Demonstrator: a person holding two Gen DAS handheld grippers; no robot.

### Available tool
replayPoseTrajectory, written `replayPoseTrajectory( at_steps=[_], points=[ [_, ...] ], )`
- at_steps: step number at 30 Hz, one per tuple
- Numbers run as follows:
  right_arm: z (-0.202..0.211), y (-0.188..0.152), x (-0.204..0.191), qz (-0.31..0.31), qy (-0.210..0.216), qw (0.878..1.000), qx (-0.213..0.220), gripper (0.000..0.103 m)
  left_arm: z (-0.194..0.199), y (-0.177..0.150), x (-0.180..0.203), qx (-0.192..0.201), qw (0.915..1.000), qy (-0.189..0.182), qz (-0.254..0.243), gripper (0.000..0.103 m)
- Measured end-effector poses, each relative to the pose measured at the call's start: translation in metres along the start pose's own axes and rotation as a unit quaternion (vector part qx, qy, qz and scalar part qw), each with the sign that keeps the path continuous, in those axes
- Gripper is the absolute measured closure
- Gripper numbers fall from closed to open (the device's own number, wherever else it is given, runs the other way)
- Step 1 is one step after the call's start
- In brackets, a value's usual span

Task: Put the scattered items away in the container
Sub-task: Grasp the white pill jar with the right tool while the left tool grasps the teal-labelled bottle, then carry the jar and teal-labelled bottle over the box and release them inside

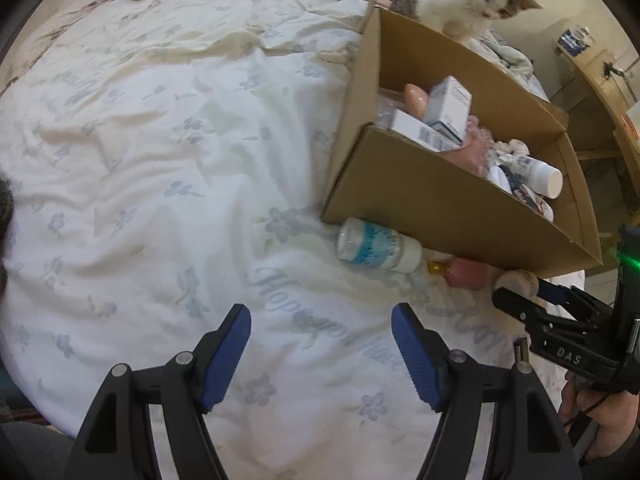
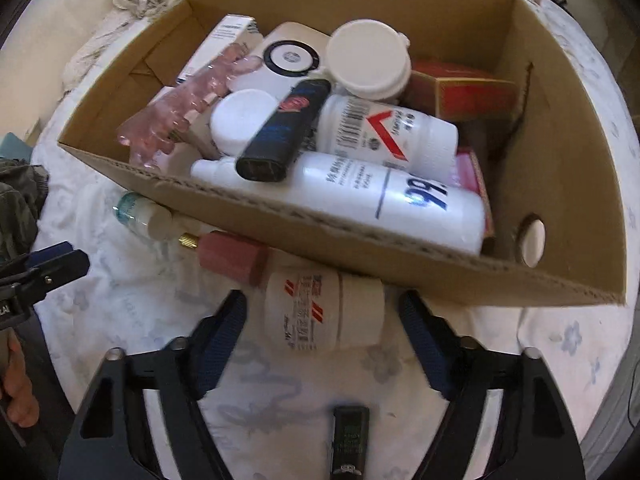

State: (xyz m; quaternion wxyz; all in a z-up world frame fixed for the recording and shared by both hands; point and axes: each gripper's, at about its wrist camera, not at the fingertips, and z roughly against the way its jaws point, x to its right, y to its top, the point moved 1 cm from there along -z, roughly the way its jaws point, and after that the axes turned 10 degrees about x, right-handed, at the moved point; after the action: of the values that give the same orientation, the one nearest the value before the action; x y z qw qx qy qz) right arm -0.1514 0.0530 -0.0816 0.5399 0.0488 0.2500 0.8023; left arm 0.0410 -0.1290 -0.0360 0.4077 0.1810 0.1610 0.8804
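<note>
Bed (image 1: pixel 168 168): white quilt with pale blue flowers and script, rumpled; everything rests on it.
Cardboard box (image 2: pixel 568 184): open-topped, on the bed at the right in the left wrist view; already crowded with white bottles, small cartons, a red carton, a dark tube and a pink clear-plastic piece.
Kitten (image 1: pixel 468 4): white and tabby, just behind the box's far wall, head turned toward the box.
Left tongs (image 1: pixel 322 356): spread wide above bare quilt, nothing between the blue pads.
Right tongs (image 2: pixel 322 340): pointing steeply down beside the box's near wall, fingers either side of the white jar; a gap shows on both sides, so they are not pinching it.
White jar (image 2: pixel 324 312): on its side on the quilt, red slashes and print on the label, between the right tongs' fingers – just outside the box, close to its near wall.
Blue-patterned bottle (image 1: pixel 378 250): lying on the quilt against the foot of the box's near wall.
Pink bottle (image 2: pixel 234 254): gold-coloured neck, lying between the blue-patterned bottle and the white jar – also outside the box.
Black clip (image 2: pixel 351 440): small, on the quilt near the right tongs' base.
</note>
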Motion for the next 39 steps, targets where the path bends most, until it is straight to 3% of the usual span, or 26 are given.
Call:
replayPoseTrajectory(
  at_steps=[7, 12, 16, 19, 21, 31, 39],
  points=[
    [0.033, 0.0, -0.004, 0.0, 0.042, 0.999, 0.031, 0.049, -0.018, -0.001, 0.034, -0.006, 0.9981, -0.001, -0.061, 0.03],
    [0.064, -0.007, -0.001, 0.006, 0.062, 0.996, 0.06, 0.049, -0.039, 0.01, 0.053, 0.008, 0.9957, 0.017, -0.09, 0.03],
    [0.076, 0.002, 0.004, -0.005, 0.071, 0.995, 0.071, 0.049, -0.065, 0.017, 0.055, -0.007, 0.9941, 0.036, -0.103, 0.03],
    [0.084, 0.006, 0.004, -0.01, 0.075, 0.994, 0.079, 0.049, -0.066, 0.022, 0.052, 0.009, 0.9948, 0.024, -0.098, 0.03],
    [0.089, 0.007, 0.005, -0.01, 0.079, 0.993, 0.082, 0.049, -0.066, 0.021, 0.053, 0.008, 0.9937, 0.022, -0.11, 0.048],
    [0.097, 0.016, -0.016, 0.004, 0.105, 0.99, 0.093, 0.049, -0.03, 0.002, 0.053, 0.004, 0.9907, 0.028, -0.133, 0.048],
    [0.124, 0.037, -0.012, -0.023, 0.132, 0.981, 0.143, 0.049, 0.034, 0.01, 0.056, 0.071, 0.9896, -0.012, -0.125, 0.048]
  ],
)
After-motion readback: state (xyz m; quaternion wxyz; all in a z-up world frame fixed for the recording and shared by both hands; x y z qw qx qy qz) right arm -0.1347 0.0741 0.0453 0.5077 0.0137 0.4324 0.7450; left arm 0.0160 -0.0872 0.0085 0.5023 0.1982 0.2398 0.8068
